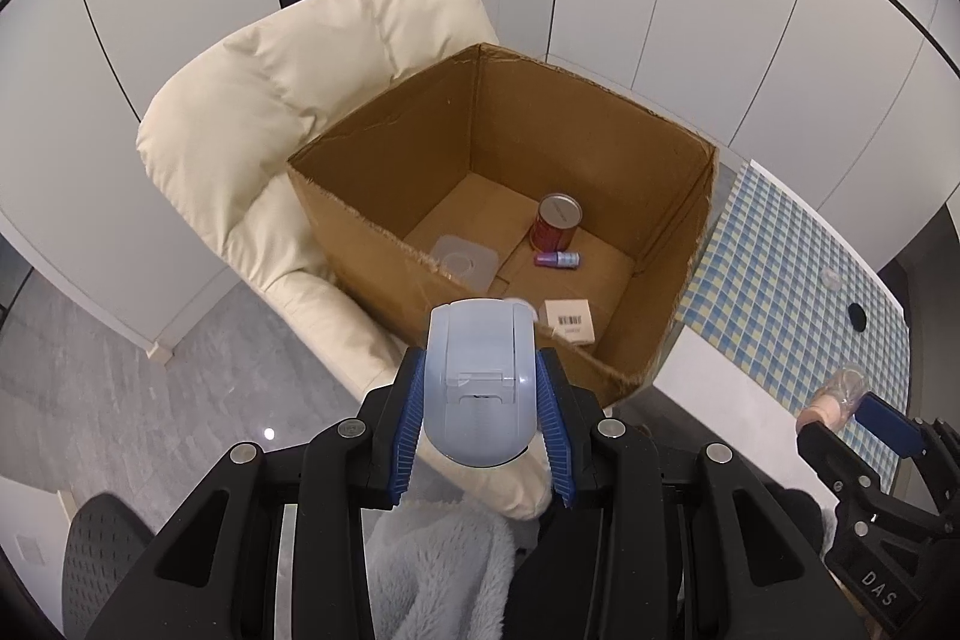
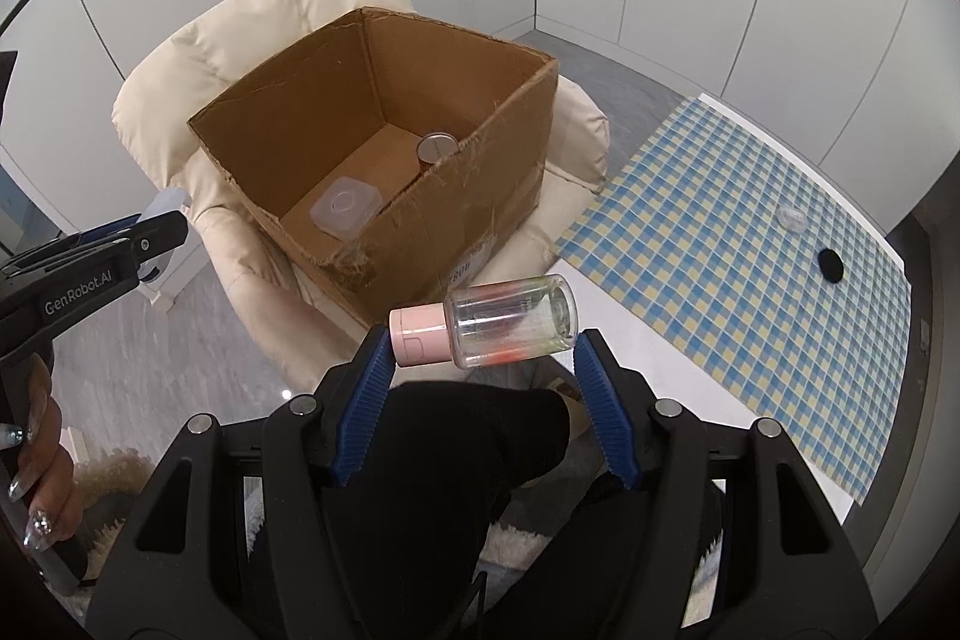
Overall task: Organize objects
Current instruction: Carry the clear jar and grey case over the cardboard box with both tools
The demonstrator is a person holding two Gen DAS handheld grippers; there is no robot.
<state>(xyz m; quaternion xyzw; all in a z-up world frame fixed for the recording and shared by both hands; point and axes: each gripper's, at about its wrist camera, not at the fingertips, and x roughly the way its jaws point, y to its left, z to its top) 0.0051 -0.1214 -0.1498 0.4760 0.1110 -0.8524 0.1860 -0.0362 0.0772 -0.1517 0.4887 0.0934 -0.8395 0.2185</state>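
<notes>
My left gripper (image 1: 480,394) is shut on a pale blue plastic device (image 1: 479,379), held just before the near wall of an open cardboard box (image 1: 600,130). The box holds a red can (image 1: 557,222), a small purple bottle (image 1: 558,259), a clear plastic lid (image 1: 462,261) and a small barcoded carton (image 1: 570,321). My right gripper (image 2: 483,340) is shut on a clear bottle with a pink cap (image 2: 486,325), held sideways to the right of the box (image 2: 480,178), which sits on a cream armchair (image 2: 210,52).
A table with a blue-and-yellow checked cloth (image 2: 750,232) stands at the right, with a small black round object (image 2: 830,264) and a small clear piece (image 2: 791,218) on it. White cabinet walls stand behind. A grey floor lies at the left.
</notes>
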